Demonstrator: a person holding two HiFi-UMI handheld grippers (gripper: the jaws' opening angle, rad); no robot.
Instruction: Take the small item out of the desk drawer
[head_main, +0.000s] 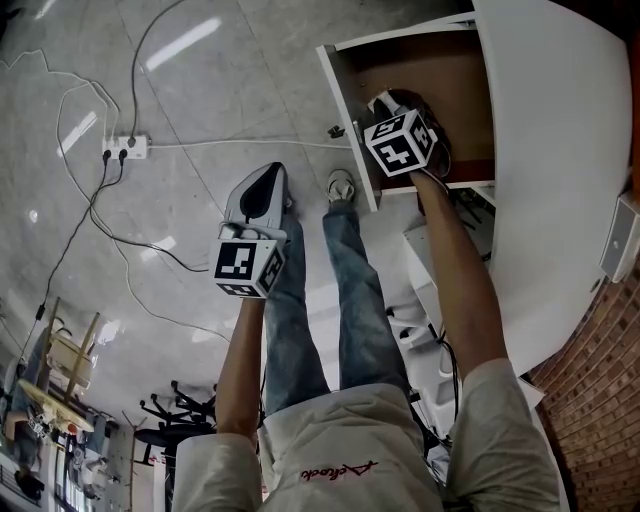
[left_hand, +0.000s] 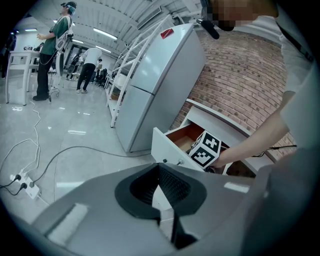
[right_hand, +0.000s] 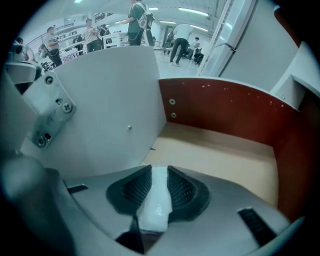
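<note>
**Head view.** The person stands beside a curved white surface (head_main: 560, 170), with jeans (head_main: 350, 290) and one shoe (head_main: 341, 185) showing below. The drawer (head_main: 440, 70) under the surface is pulled open and is brown inside. The right gripper (head_main: 395, 115) points steeply down into it with its marker cube (head_main: 400, 142) uppermost. From here the cube and the gripper body hide whatever is at the tips. The left gripper (head_main: 270, 170) hangs over the floor (head_main: 200, 80) beside the person's left leg, well apart from the drawer. A power strip (head_main: 125, 148) with cables lies on the floor further left.

**Left gripper view.** Its fingers (left_hand: 142, 187) meet at the tips, clenched on nothing. Beyond them are the drawer's white front and the right gripper's cube inside the drawer, with the person's arm (left_hand: 260, 137) reaching in. A tall white fridge (left_hand: 160, 80) stands next to a brick wall (left_hand: 240, 75). People (left_hand: 50, 45) stand far off in the hall.

**Right gripper view.** The fingers (right_hand: 187, 192) are grasping the item (right_hand: 156, 200), a small whitish piece, and both pads lie against its sides. The item is inside the drawer, over the pale bottom (right_hand: 220, 155). I cannot tell whether it rests on the bottom. A white panel (right_hand: 110, 110) stands at the left and a red-brown wall (right_hand: 225, 107) at the back.
</note>
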